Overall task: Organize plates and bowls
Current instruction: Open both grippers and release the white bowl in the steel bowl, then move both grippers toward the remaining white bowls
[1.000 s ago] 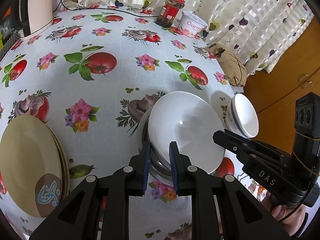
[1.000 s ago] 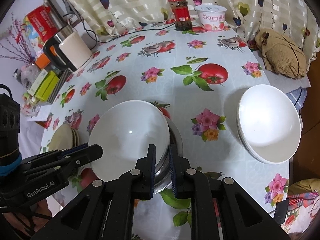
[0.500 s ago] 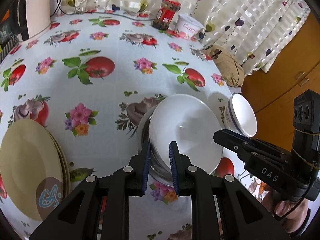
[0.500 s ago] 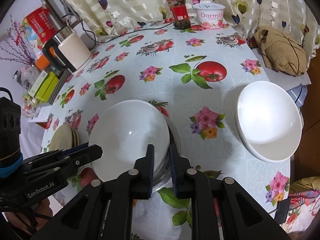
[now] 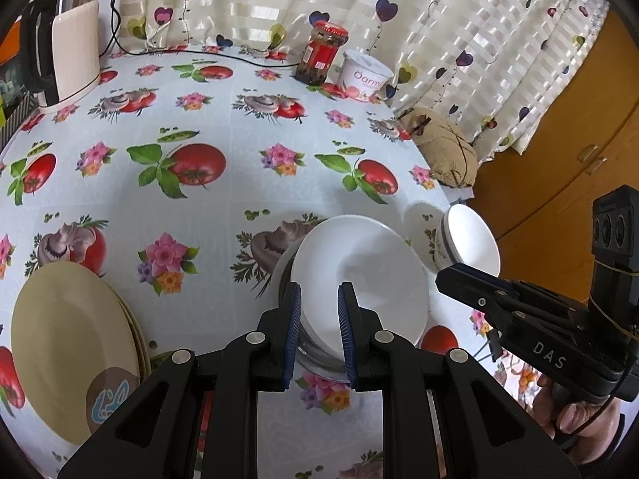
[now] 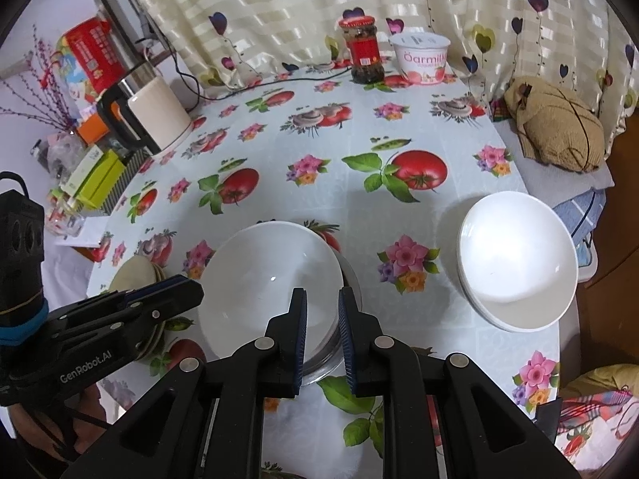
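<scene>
Left gripper (image 5: 318,319) and right gripper (image 6: 321,319) fingers (image 5: 293,319) are staying clamped on white bowl (image 5: 371,263) rim. Bowl is barely shifting over steel dish (image 5: 281,279), so the lift is pending.

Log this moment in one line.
left gripper: shut on bowl rim | right gripper: shut on bowl rim | bowl: over steel dish

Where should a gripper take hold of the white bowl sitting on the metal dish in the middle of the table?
At the rim of the white bowl, one finger inside and one outside, coming from the near edge. The thin rim overhangs the metal dish, and the smooth, wide body offers nothing else to pinch.
</scene>
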Tool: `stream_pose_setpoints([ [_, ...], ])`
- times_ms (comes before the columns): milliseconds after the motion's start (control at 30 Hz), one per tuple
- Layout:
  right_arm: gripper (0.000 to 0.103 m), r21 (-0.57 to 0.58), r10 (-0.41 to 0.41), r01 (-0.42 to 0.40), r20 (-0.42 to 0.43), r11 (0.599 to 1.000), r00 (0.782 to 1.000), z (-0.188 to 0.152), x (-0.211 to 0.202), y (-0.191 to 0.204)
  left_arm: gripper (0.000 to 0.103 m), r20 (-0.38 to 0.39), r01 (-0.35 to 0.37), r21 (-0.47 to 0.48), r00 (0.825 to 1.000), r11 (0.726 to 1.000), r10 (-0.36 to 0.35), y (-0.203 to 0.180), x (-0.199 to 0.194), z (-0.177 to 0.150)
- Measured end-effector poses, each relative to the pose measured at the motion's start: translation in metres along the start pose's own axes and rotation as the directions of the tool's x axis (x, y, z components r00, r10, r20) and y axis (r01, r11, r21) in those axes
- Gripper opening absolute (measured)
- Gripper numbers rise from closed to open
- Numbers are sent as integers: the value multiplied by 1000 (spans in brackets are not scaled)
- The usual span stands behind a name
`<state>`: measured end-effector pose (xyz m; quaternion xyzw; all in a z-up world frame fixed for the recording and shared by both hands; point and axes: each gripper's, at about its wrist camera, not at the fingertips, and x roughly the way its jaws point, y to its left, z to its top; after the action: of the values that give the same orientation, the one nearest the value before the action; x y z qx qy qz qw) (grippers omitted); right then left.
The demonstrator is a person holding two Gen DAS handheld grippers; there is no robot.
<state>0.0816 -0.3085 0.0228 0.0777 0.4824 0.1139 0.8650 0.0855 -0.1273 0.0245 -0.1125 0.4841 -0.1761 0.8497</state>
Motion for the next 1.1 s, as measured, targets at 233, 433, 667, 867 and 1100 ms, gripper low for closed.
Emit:
stream_pose_setpoints([
  [233, 18, 8, -7, 6, 26, 1000, 1000, -2, -14, -5, 19, 18, 7, 17, 1000, 1000, -7, -7, -6, 4],
  [433, 19, 10, -23, 22, 42, 1000, 999, -6, -28, -11, 19, 29, 24, 41, 999, 999, -25, -21, -9, 6],
  [667, 24, 20, -41, 40, 76, 999, 996, -8, -47, -21, 19, 42, 37, 90, 998, 995, -41, -43, -13, 9],
  [867, 25, 35, -51, 48, 93, 998, 994, -12, -60, -34, 19, 38, 44, 120, 998, 992, -49, -60, -11, 11],
  [1100, 25, 68, -57, 49, 119, 996, 991, -15, -73, -55, 19, 23, 67, 150, 997, 986, -71, -80, -3, 15],
])
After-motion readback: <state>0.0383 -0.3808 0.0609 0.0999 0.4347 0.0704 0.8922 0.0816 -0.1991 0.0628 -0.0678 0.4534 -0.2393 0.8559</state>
